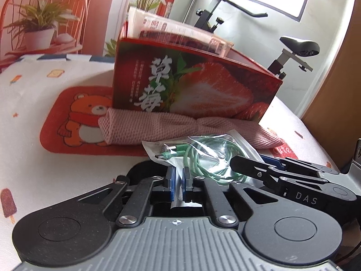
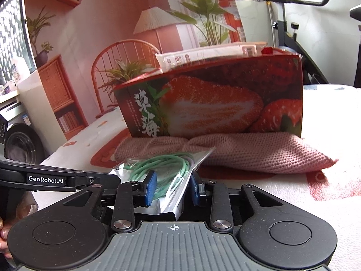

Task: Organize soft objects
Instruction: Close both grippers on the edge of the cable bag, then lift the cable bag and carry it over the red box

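Note:
A clear plastic bag with a coiled green cable (image 1: 203, 155) is held between both grippers above the bed. My left gripper (image 1: 178, 181) is shut on the bag's near edge. My right gripper (image 2: 173, 187) is wider apart, with the bag (image 2: 162, 171) between its blue pads; it enters the left wrist view from the right (image 1: 259, 167). A folded pink knitted cloth (image 1: 158, 128) (image 2: 248, 153) lies just behind the bag, against a red strawberry box (image 1: 194, 83) (image 2: 214, 103) that holds white packets.
The box and cloth rest on a red bear mat (image 1: 74, 117) on a white patterned bed cover (image 1: 33, 85). An exercise bike (image 1: 293, 47) stands behind the bed. A wooden panel is at the right, a printed room backdrop at the left.

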